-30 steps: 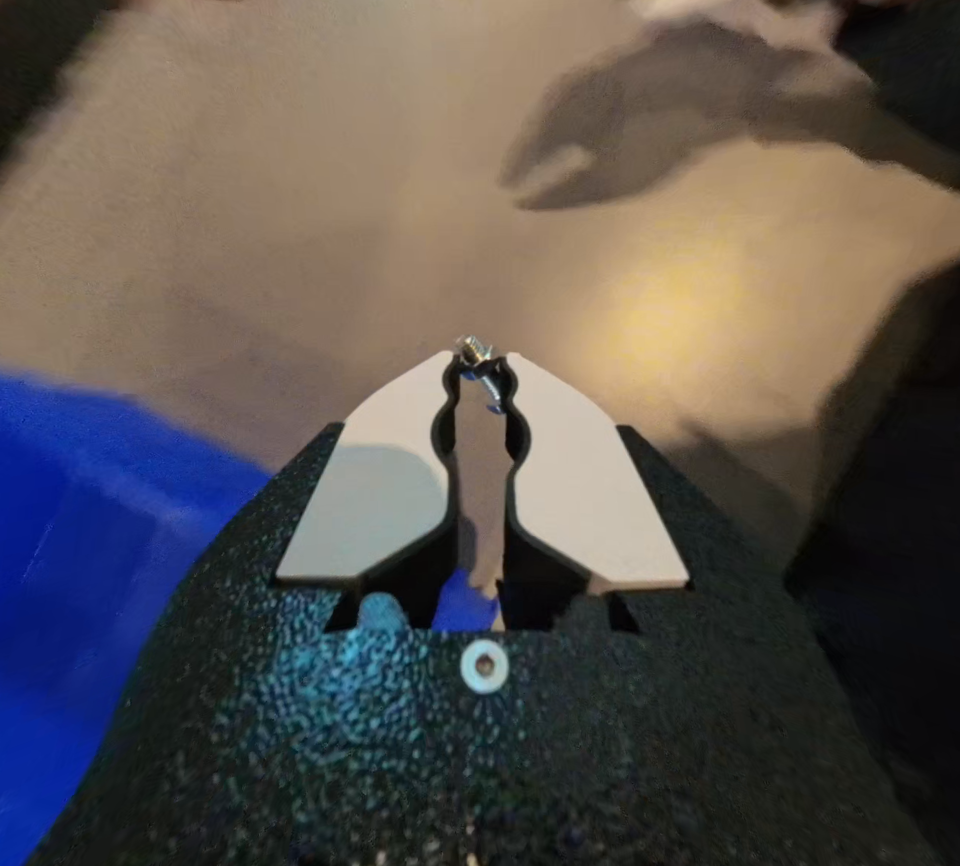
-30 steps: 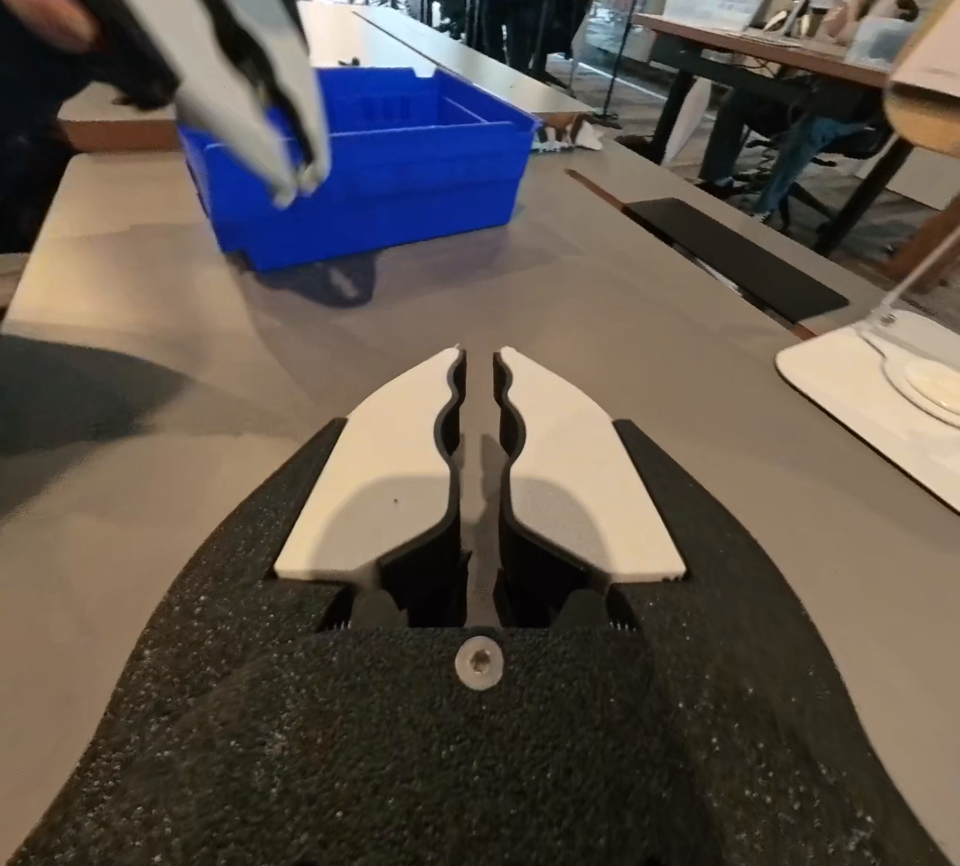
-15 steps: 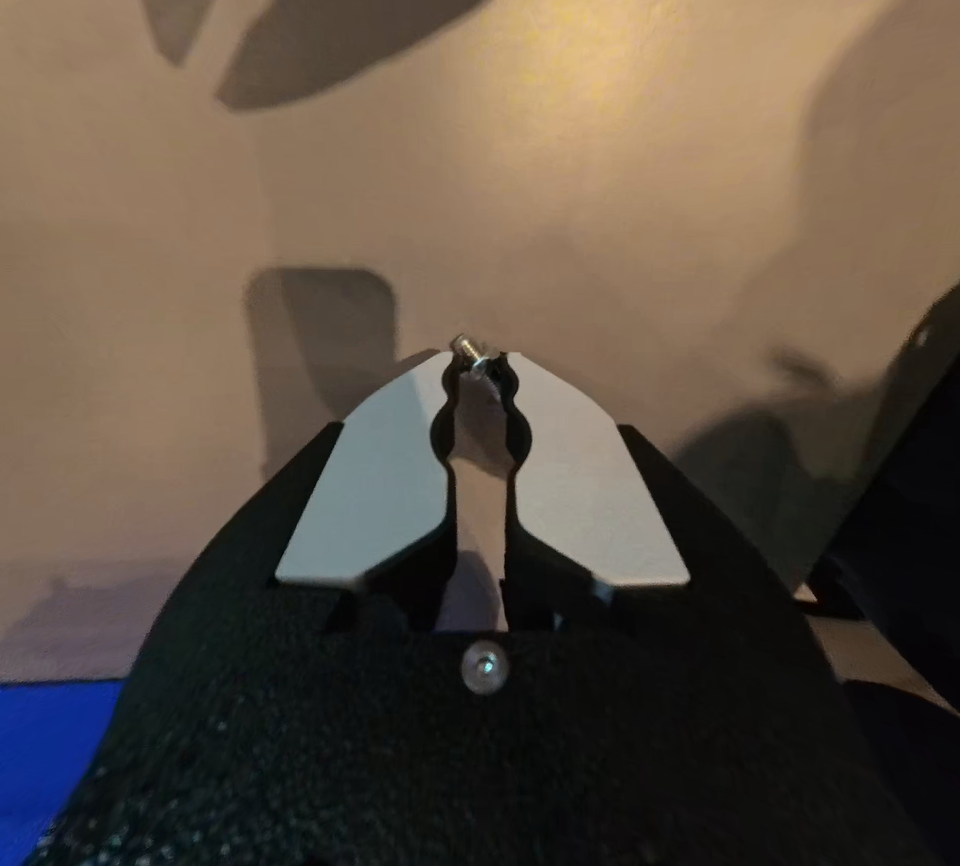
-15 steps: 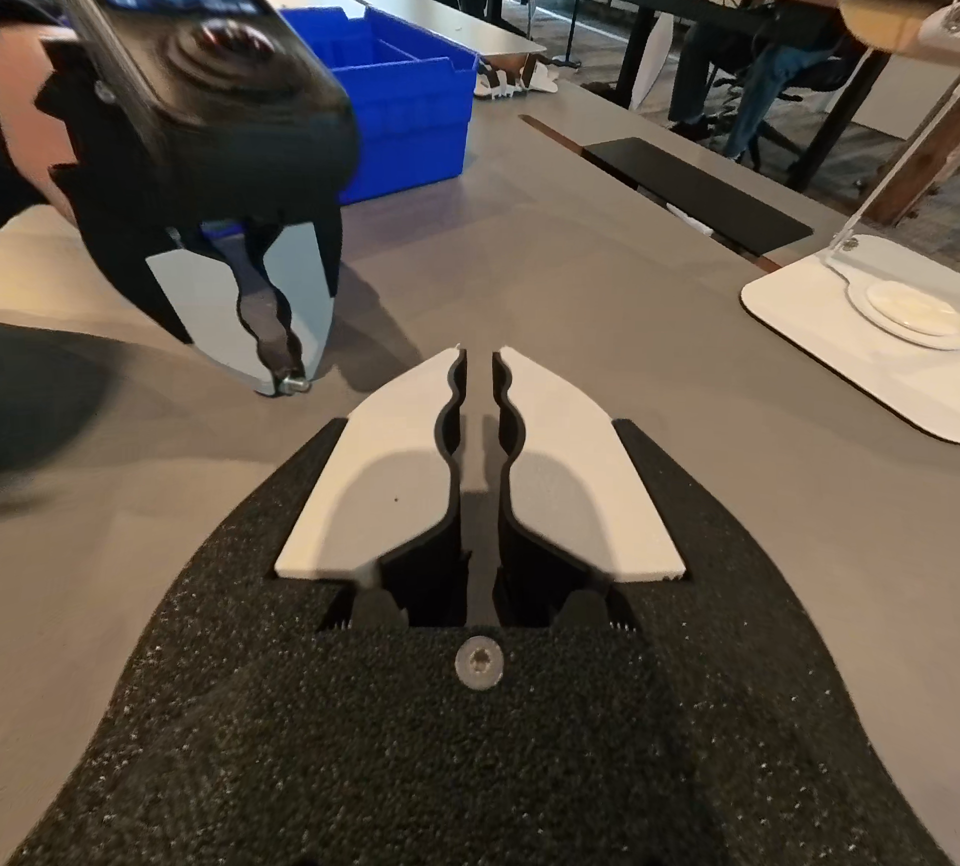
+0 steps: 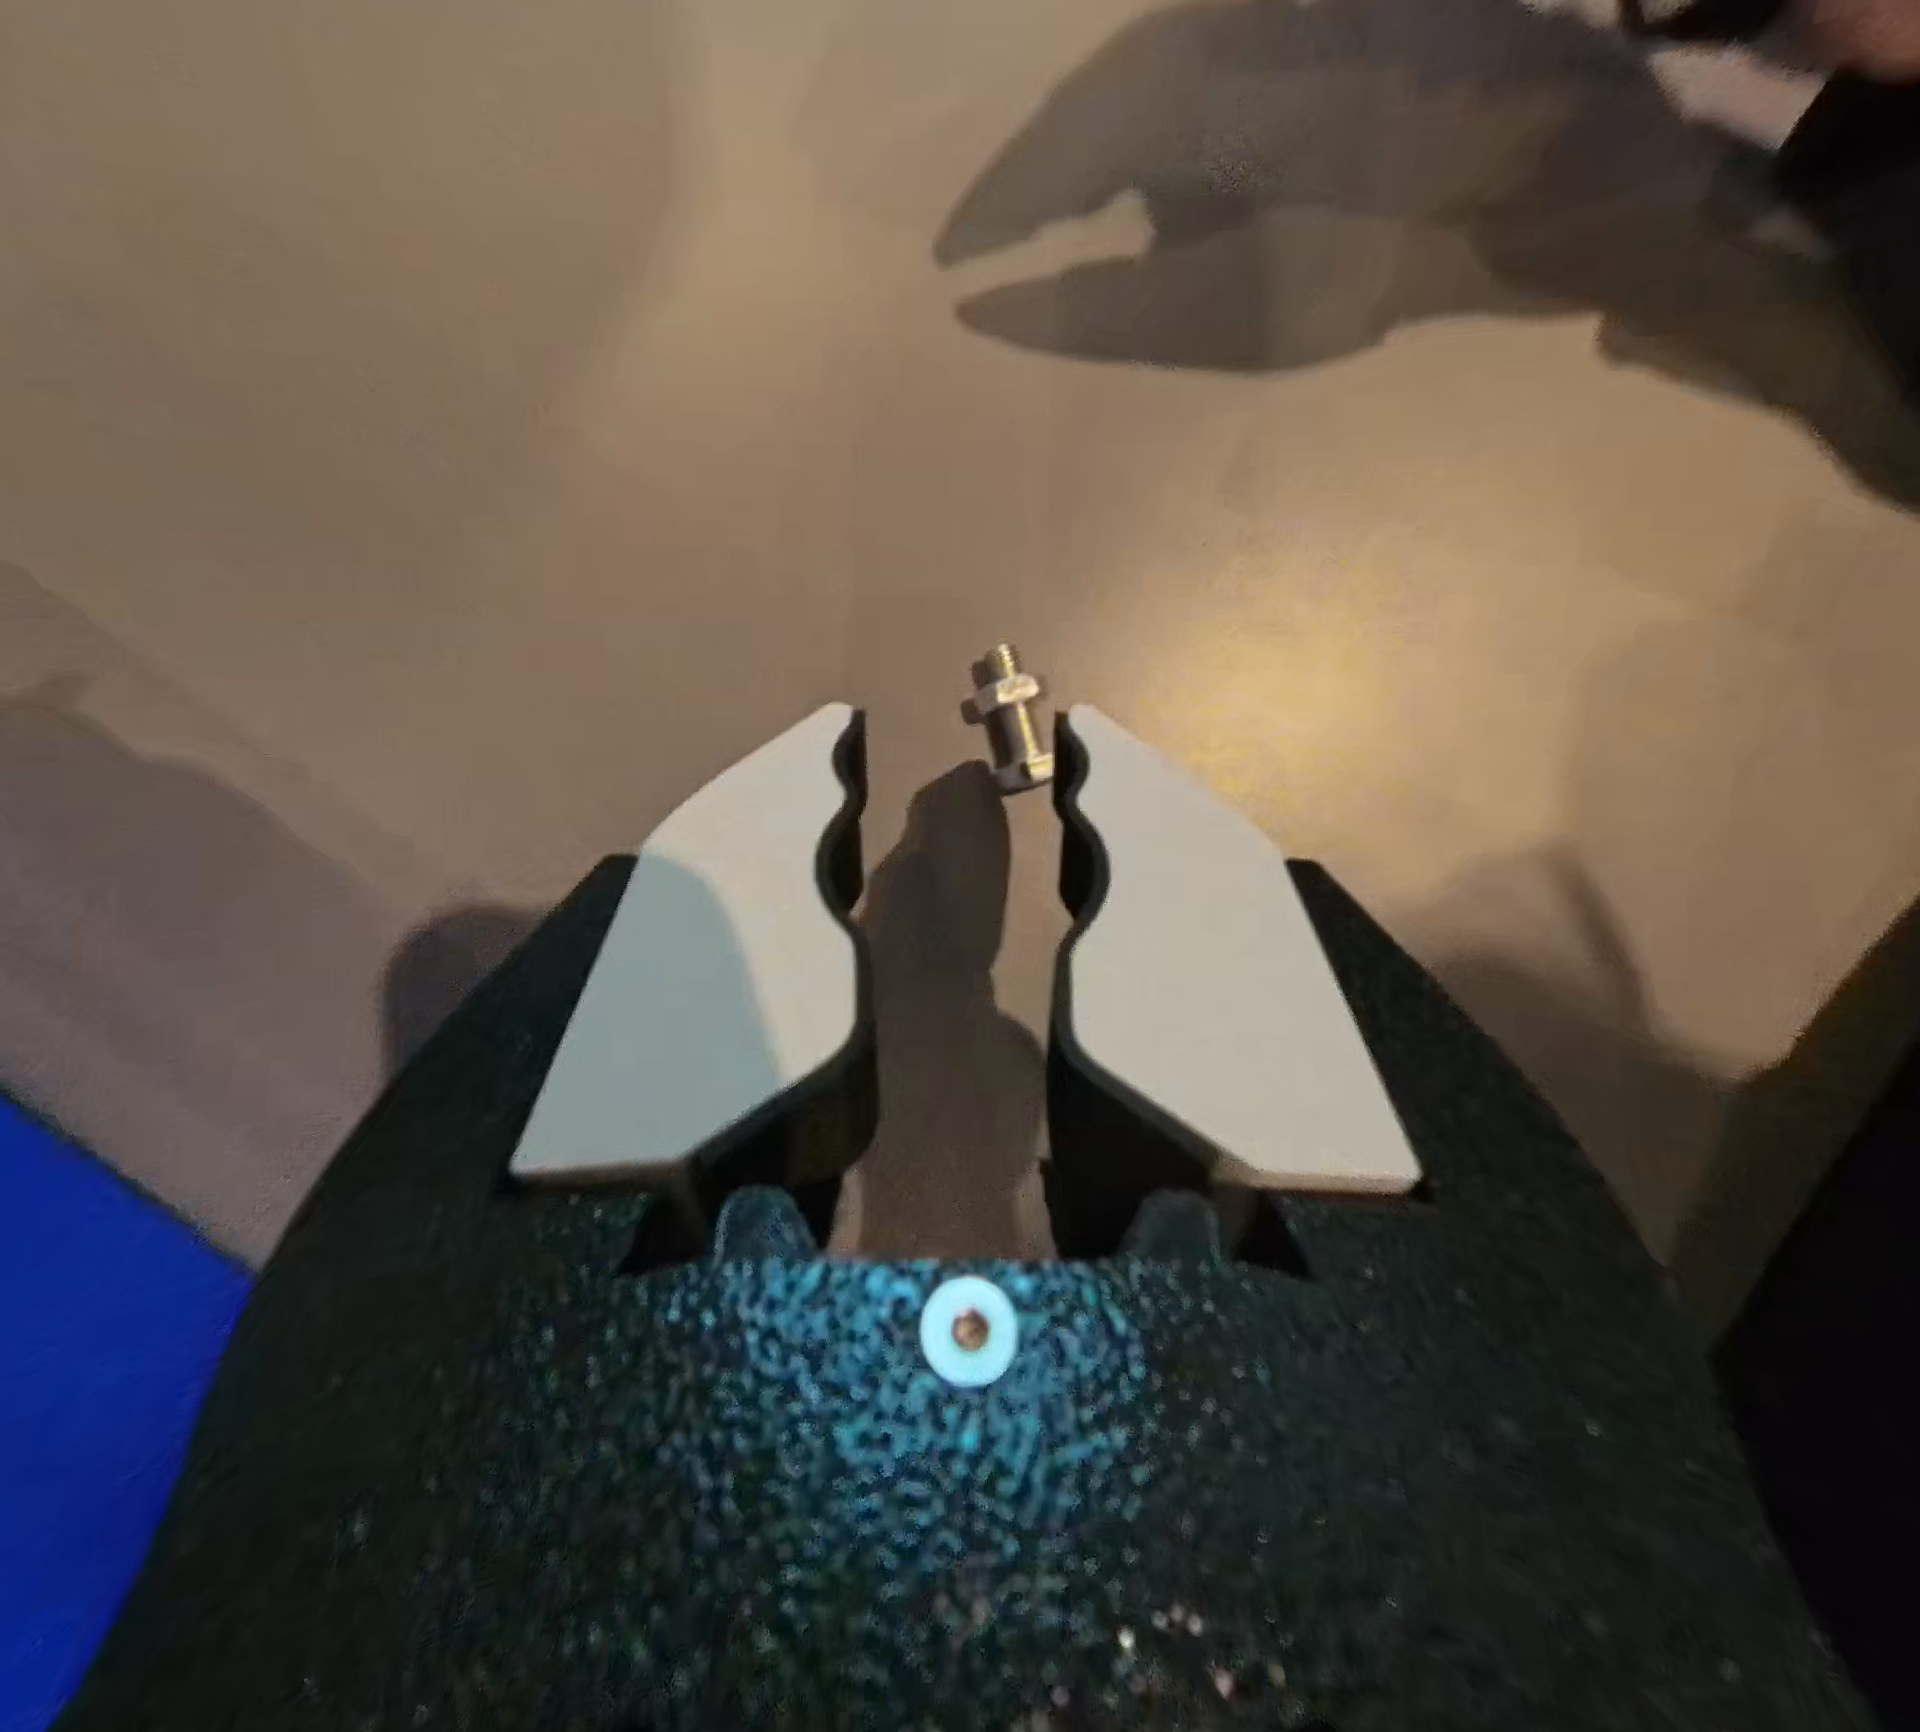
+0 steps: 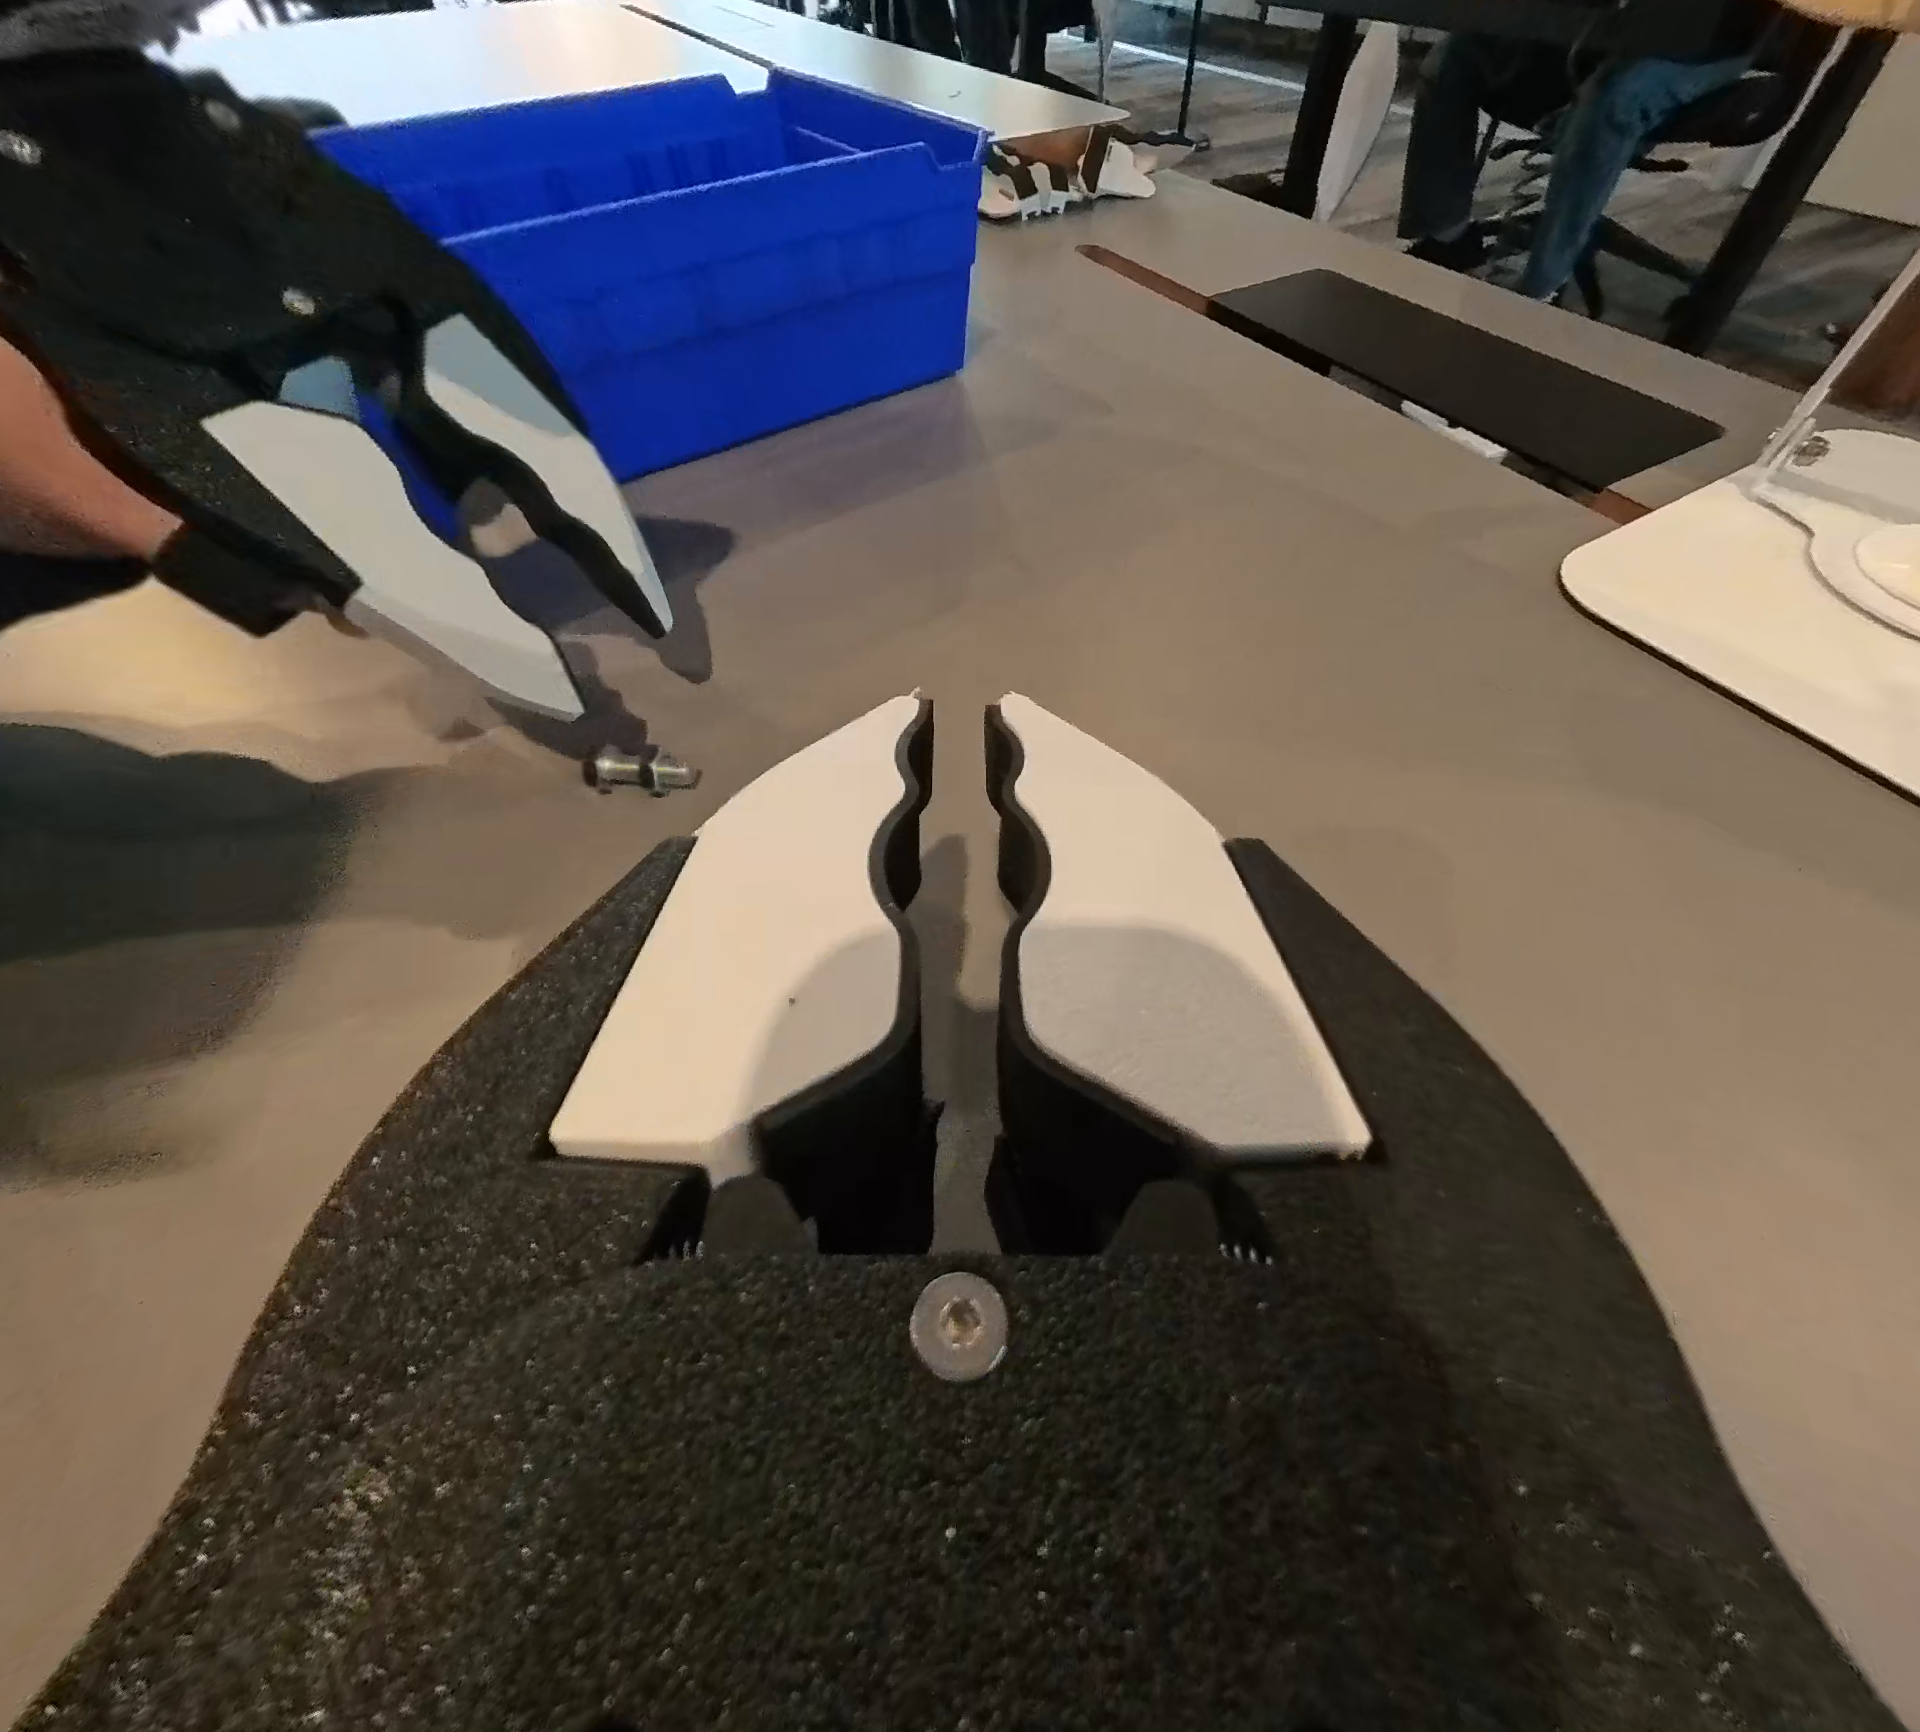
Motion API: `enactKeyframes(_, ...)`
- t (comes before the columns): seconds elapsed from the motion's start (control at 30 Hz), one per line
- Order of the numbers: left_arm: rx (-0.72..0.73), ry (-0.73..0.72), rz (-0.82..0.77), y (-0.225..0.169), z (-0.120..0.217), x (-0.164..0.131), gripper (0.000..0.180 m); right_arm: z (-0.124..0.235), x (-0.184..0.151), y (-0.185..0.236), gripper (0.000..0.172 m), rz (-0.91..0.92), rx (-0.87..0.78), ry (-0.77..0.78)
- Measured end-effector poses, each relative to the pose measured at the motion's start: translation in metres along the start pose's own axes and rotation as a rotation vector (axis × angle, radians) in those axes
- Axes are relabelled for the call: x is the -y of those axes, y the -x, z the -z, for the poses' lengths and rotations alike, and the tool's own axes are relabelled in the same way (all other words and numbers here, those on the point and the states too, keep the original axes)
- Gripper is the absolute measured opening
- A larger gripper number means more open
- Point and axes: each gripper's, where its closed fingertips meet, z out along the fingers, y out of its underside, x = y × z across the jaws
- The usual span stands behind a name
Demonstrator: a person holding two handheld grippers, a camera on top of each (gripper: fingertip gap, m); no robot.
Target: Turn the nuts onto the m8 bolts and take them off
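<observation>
A silver bolt with a nut on its thread lies on the grey table, free of both grippers. My left gripper is open; the bolt lies just ahead of its fingertips, close to the right finger, with no pad pressing on it. The right wrist view shows the bolt lying flat under the left gripper's spread tips. My right gripper hovers low over the table to the right of the bolt. Its fingers stand a narrow gap apart with nothing between them.
A blue bin stands behind the left gripper and shows at the lower left of the left wrist view. A black mat and a white lamp base lie to the right. A seated person is at a far desk.
My left gripper held the bolt at its tips, came down to the table and opened; the bolt now lies loose on the table. My right gripper's fingers kept the same narrow gap.
</observation>
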Motion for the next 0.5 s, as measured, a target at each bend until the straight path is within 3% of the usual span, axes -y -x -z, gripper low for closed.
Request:
enactKeyframes(0.1,-0.026,-0.07,0.045,-0.01,-0.004,-0.006,0.037,-0.002,-0.001,0.002,0.009,-0.019,0.015,-0.003)
enactKeyframes(0.27,0.054,-0.099,0.044,-0.013,-0.014,-0.014,0.032,-0.004,-0.001,0.004,0.009,-0.03,0.03,-0.003)
enactKeyframes(0.5,0.063,-0.047,-0.003,-0.015,-0.021,-0.023,0.016,-0.008,-0.003,0.02,0.012,-0.046,0.115,-0.012)
